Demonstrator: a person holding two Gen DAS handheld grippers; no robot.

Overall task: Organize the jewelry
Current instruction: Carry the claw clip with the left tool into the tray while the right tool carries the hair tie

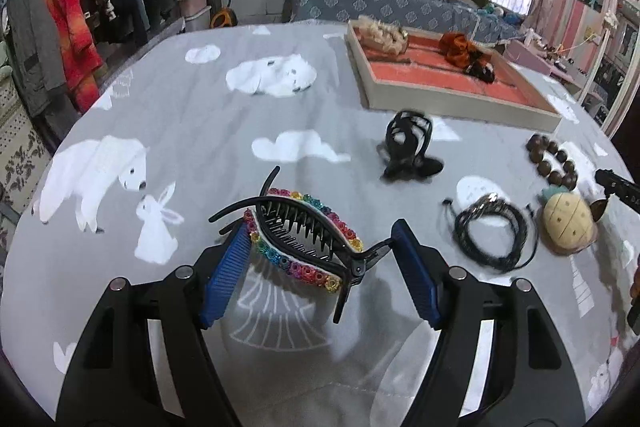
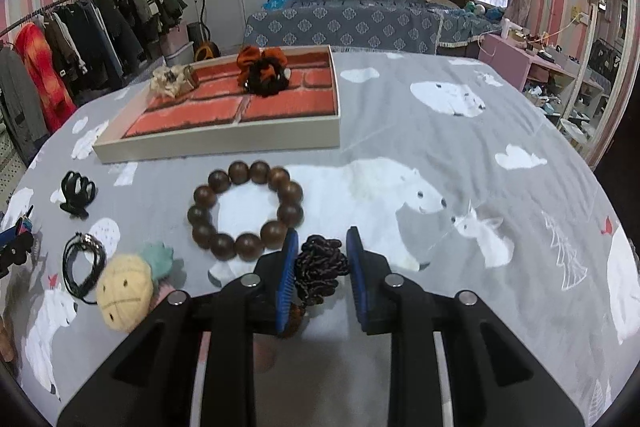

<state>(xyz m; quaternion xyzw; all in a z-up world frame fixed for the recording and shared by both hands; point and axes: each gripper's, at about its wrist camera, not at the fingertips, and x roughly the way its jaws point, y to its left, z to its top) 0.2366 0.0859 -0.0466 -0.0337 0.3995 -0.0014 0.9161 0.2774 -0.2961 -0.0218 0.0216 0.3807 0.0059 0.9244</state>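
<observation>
In the left wrist view my left gripper (image 1: 320, 247) is open around a black banana hair clip with rainbow flowers (image 1: 300, 239) that lies on the grey sheet; the left pad touches its end. Beyond lie a black claw clip (image 1: 408, 147), a black cord bracelet (image 1: 492, 235), a pineapple plush (image 1: 568, 223) and a brown bead bracelet (image 1: 554, 159). In the right wrist view my right gripper (image 2: 322, 251) is open around a dark braided cord piece (image 2: 320, 267). The bead bracelet (image 2: 246, 211) lies just ahead. The tray (image 2: 224, 143) holds a cream scrunchie (image 2: 172, 79) and an orange-black scrunchie (image 2: 264, 71).
The tray (image 1: 460, 107) with the brick-pattern floor sits at the back of the bed. A clothes rack (image 1: 80, 27) stands to the left, a sofa (image 2: 344, 23) behind, and a mirror and shelves (image 2: 600, 67) to the right.
</observation>
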